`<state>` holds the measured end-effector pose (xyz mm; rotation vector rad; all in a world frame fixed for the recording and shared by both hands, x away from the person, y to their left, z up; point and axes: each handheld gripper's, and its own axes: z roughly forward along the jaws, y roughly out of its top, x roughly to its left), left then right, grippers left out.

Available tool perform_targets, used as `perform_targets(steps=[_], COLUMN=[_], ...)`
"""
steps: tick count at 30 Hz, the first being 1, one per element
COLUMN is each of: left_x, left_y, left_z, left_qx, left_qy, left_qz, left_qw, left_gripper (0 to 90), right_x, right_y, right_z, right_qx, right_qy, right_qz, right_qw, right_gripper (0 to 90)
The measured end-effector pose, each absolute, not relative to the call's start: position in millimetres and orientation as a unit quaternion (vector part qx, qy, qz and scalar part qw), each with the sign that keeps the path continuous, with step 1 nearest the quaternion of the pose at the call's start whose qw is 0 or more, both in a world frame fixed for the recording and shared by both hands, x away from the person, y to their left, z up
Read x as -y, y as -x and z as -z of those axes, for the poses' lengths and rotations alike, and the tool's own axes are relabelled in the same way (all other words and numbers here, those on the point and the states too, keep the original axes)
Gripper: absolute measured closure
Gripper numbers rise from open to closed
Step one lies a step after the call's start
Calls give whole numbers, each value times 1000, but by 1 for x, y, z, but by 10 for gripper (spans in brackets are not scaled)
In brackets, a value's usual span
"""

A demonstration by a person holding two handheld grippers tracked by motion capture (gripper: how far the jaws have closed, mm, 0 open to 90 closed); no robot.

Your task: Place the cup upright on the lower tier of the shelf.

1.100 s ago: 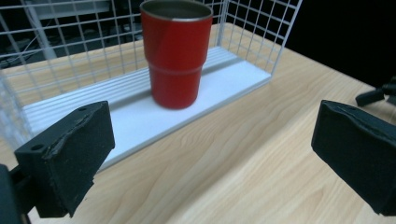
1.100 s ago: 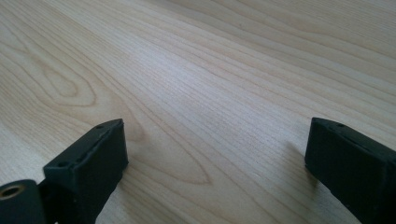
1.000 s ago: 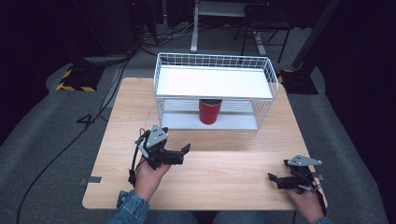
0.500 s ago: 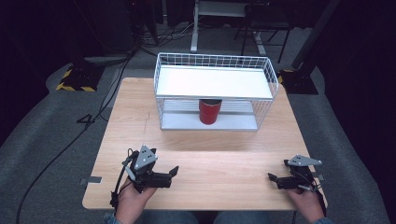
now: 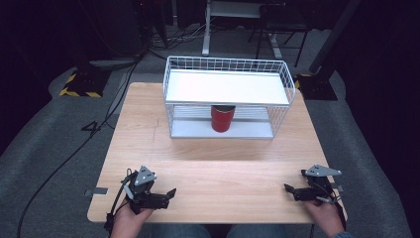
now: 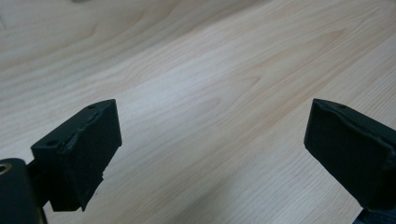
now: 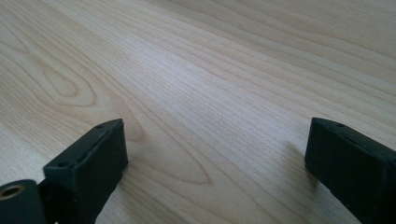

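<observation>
- high view, far left: the left tool (image 5: 167,194) rests low on the front edge of the counter (image 5: 223,163), released, jaws spread wide and nothing between them; the left gripper view has bare wood grain between them.
- middle: the red cup (image 5: 222,118) stands upright on the lower level of the white wire rack (image 5: 228,64), under its white shelf, well apart from both tools.
- the cup looks smooth, glossy and round, with a dark open top.
- risk, as a judgement: a reach under the shelf could catch the wire frame or tip the cup, since clearance looks tight.
- far right: the right tool (image 5: 290,189) sits released near the front right corner, empty too.
</observation>
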<state>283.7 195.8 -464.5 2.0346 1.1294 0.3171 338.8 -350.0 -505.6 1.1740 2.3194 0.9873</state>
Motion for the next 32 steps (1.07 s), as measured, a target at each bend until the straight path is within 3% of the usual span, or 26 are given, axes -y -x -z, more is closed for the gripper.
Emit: perform_targets(steps=[15, 21, 24, 32], left_x=[-201, -199, -199, -200], left_y=[-291, -292, -293, -294], left_z=[493, 496, 506, 505], left_qx=[-457, -448, -429, -422], left_qy=[-826, -833, -831, -835], left_qz=[-95, -113, -152, -154], left_qw=[316, 304, 318, 318], left_gripper=[47, 45, 0, 0], right_x=[350, 350, 350, 350], right_y=[-339, -339, -339, -339], right_z=[506, 506, 506, 506], right_qx=[-821, -820, -820, -821], right_qy=[-415, -415, -415, -415], right_qz=[-349, -349, -349, -349], right_qw=[179, 179, 179, 179], right_gripper=[59, 59, 59, 59])
